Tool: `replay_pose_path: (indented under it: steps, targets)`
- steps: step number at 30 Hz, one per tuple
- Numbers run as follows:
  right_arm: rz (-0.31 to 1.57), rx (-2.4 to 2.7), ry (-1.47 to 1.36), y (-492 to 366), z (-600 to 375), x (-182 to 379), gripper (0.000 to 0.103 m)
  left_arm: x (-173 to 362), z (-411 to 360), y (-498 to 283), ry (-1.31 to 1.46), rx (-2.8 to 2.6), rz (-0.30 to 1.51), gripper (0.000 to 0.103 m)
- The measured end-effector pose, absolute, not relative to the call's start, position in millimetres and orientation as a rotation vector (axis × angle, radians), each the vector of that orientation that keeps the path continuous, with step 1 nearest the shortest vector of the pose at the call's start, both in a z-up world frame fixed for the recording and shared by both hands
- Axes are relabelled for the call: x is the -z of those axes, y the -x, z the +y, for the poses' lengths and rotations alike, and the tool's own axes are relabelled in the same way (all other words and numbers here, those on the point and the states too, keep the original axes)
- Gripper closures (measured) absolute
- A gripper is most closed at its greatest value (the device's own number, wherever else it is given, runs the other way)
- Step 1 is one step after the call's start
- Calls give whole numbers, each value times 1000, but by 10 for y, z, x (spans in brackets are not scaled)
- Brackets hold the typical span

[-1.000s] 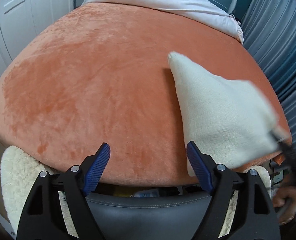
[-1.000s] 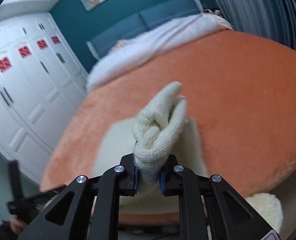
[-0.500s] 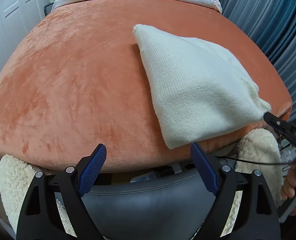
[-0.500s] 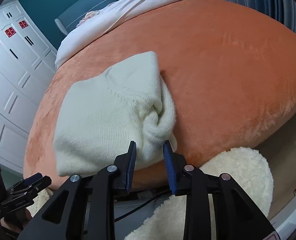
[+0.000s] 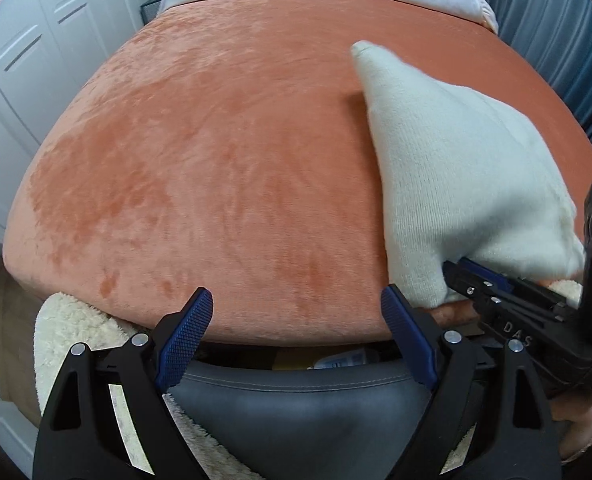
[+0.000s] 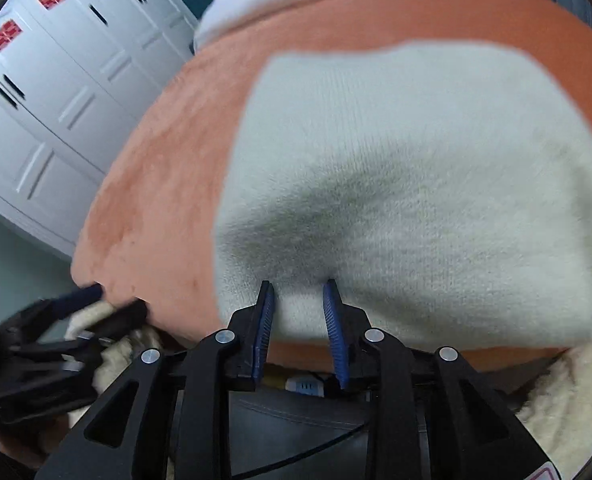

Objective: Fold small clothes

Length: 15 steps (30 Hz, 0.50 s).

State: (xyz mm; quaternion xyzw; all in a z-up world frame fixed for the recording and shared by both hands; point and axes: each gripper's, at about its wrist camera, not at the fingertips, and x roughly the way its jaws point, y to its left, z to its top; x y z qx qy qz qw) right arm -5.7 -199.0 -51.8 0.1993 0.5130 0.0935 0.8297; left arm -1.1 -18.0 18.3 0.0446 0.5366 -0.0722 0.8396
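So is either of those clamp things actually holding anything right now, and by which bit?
The left gripper is open and empty. The right gripper's jaws are closing around the near hem of the cream knit garment, with the fabric between them; no firm pinch shows yet.

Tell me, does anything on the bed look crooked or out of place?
The cream knit garment lies at a slant on the orange bedspread, its near edge hanging over the bed's edge. The right gripper is closing there. Nothing looks damaged.

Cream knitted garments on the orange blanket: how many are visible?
1. The cream knitted garment lies on the near right part of the orange blanket, at its front edge. Any others would be out of view.
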Motion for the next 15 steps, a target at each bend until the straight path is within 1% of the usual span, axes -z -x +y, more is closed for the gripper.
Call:
replay_pose_path:
  steps: [5,7,11,12,13,14,15]
  targets:
    - [1101,-215,-460,207,-2113,281,82,-243,-98,-48,-66,138,1123,19]
    - [1044,-158,-436,381,-2272,123,82,-304,-119,-90,-36,160,1118,19]
    - [916,22,-520,796,-2885,-129,71,-418,-289,-163,7,221,1097,17]
    - [895,76,-533,850,-3014,-155,65,-432,-364,-189,17,242,1098,17]
    - [876,113,-544,903,-3131,-178,61,-440,-443,-211,25,263,1102,16]
    - [864,137,-554,926,-3225,-188,54,-438,-510,-234,31,278,1106,16]
    - [862,147,-564,917,-3295,-182,51,-434,-593,-254,38,294,1112,15]
